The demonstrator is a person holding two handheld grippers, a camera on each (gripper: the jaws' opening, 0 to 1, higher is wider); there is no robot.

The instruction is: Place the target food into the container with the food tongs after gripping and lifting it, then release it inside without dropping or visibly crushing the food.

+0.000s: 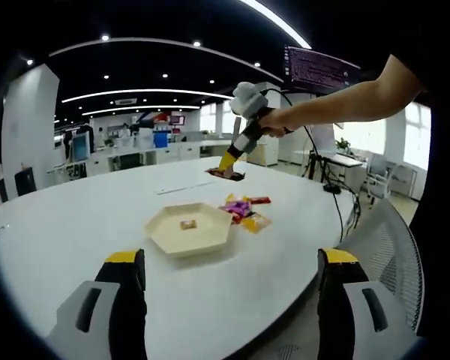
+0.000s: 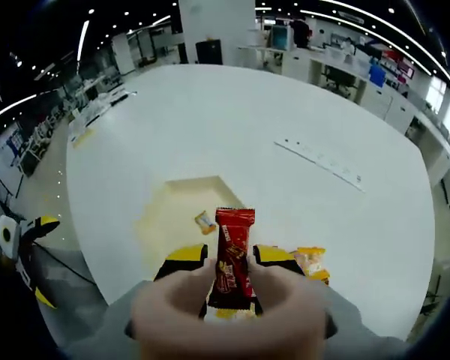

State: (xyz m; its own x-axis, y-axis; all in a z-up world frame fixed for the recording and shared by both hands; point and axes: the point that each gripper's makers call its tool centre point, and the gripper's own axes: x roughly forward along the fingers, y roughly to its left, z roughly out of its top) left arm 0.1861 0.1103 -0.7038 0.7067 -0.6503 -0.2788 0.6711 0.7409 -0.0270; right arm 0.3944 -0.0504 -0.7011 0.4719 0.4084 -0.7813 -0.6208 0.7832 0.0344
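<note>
Gripping a red snack packet upright between its yellow-tipped jaws, the right claw hangs above the white bench, with the cream hexagonal tray just beyond the packet in the right gripper view. One small wrapped candy lies inside that tray, and an orange packet shows beside the claw's right jaw. In the left gripper view the right claw appears raised over the far side of the bench, held by a person's hand, its tip carrying the dark red packet clear of the surface. Below it a small heap of bright snack packets rests just beside the tray, where the candy sits. The left claw stands wide open near the bench edge, holding nothing.
</note>
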